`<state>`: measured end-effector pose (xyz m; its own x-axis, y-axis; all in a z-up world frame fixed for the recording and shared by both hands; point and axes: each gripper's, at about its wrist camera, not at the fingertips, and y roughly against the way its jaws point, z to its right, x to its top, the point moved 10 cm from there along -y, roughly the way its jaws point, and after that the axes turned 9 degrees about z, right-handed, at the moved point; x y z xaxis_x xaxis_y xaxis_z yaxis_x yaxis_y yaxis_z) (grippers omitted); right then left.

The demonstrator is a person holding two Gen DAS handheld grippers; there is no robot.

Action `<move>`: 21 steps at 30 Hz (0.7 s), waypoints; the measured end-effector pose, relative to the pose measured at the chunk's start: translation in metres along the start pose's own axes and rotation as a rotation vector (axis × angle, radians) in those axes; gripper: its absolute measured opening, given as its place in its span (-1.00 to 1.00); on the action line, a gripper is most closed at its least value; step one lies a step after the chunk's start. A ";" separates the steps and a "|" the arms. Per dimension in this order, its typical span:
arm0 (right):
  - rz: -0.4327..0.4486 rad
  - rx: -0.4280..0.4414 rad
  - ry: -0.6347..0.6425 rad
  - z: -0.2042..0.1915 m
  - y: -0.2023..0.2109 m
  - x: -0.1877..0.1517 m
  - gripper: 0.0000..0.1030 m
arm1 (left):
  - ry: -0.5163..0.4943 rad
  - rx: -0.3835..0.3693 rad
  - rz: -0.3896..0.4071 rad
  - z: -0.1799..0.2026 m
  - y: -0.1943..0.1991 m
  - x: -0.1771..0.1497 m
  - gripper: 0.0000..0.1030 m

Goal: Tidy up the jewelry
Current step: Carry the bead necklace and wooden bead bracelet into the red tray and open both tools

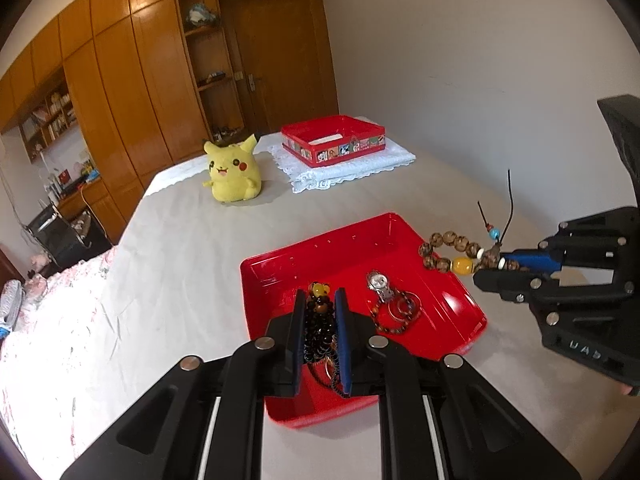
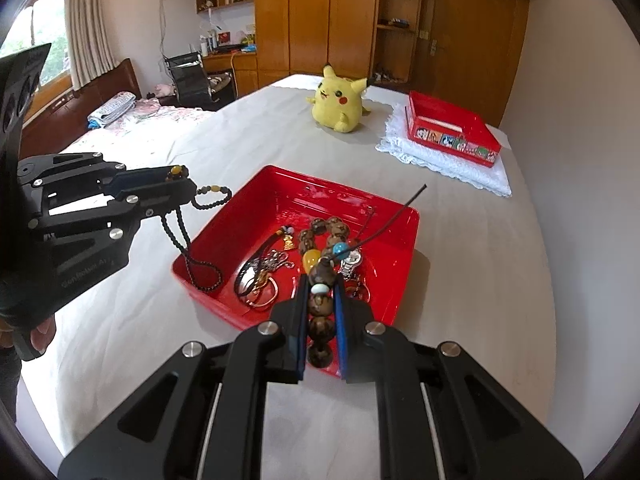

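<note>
A red tray (image 1: 340, 252) (image 2: 288, 196) lies on the grey bed sheet and holds a silver watch (image 1: 379, 282) (image 2: 351, 261), rings (image 1: 404, 306) and other jewelry. My left gripper (image 1: 319, 308) (image 2: 188, 188) is shut on a black bead necklace (image 1: 318, 332) (image 2: 180, 232) with a yellow bead; its strand hangs down into the tray. My right gripper (image 2: 320, 296) (image 1: 486, 268) is shut on a brown wooden bead bracelet (image 2: 320, 320) (image 1: 452, 250) with a yellow and a blue bead, held above the tray's right edge.
A red box with cartoon pictures (image 1: 332, 140) (image 2: 452, 130) stands on a white lace cloth (image 1: 344, 164) at the far side. A yellow Pikachu plush (image 1: 232, 172) (image 2: 338, 100) sits beside it. Wooden wardrobes and a wall are beyond.
</note>
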<state>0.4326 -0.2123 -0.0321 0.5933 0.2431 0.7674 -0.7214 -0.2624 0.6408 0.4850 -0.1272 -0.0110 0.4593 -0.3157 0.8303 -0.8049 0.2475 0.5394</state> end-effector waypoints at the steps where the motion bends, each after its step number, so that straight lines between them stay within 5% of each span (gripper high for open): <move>1: -0.007 -0.004 -0.001 0.003 -0.006 0.001 -0.81 | 0.007 -0.001 -0.012 -0.002 -0.009 0.000 -0.74; 21: -0.159 -0.020 -0.042 0.018 -0.120 -0.016 -0.81 | 0.127 -0.028 -0.231 -0.027 -0.137 -0.057 -0.74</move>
<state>0.5160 -0.2014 -0.1209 0.7149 0.2408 0.6564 -0.6237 -0.2046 0.7544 0.5791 -0.1182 -0.1288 0.6748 -0.2497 0.6944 -0.6631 0.2079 0.7191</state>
